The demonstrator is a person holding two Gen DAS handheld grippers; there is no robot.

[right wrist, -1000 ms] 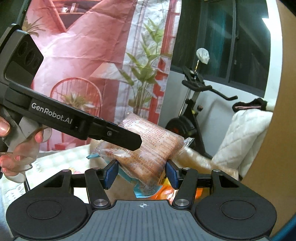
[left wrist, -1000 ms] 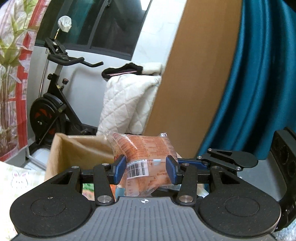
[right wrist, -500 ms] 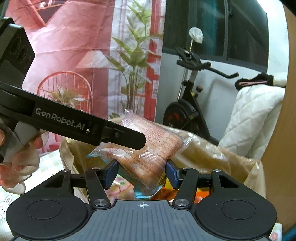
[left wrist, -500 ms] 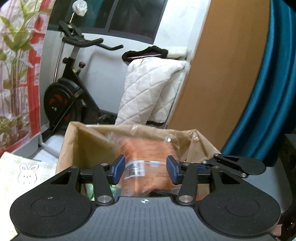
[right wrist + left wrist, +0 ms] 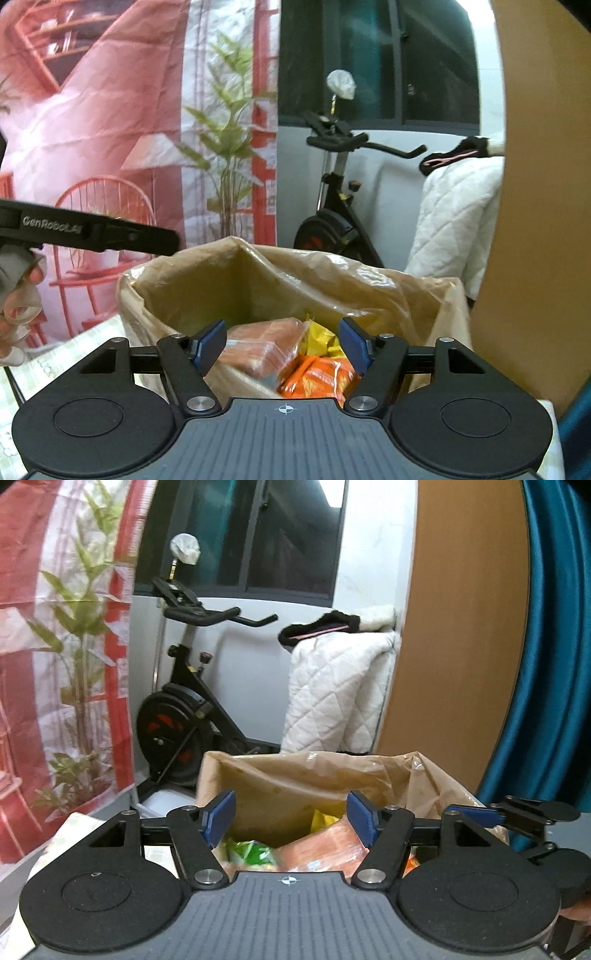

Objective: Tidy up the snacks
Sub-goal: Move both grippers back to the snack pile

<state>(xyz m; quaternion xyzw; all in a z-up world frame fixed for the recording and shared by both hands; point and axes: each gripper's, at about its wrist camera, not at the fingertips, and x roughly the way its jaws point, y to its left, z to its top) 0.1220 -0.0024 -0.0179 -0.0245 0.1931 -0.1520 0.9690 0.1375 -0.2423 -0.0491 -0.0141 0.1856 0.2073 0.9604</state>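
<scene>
- The left gripper [image 5: 291, 818] points over the rim of the brown paper bag [image 5: 295, 775]; its 2 blue pads [image 5: 221, 815] are opening and stand apart, pressing on nothing; the orange snack pack [image 5: 321, 845] lies below and between them, blurred, inside the bag.
- The right gripper [image 5: 281, 344] also faces into the bag [image 5: 207, 280]; its jaws are opening, the pads [image 5: 211, 342] clear of everything; the same orange snack pack [image 5: 258, 343] lies loose in the bag beneath them.
- Beside that pack in the bag sit a yellow packet [image 5: 320, 338] and a bright orange packet [image 5: 321, 376], touching one another; the left wrist view adds a green packet [image 5: 251, 851] at the pack's left.
- In the right wrist view the left gripper's arm crosses the left edge above the bag's rim, with a person's gloved fingers [image 5: 16, 299] under it.
- Behind the bag stand an exercise bike [image 5: 184, 716] and a white quilted cover [image 5: 332, 698]; a wooden panel [image 5: 458, 635] and a teal curtain [image 5: 554, 646] rise to the right; a red printed backdrop [image 5: 110, 129] hangs to the left.
</scene>
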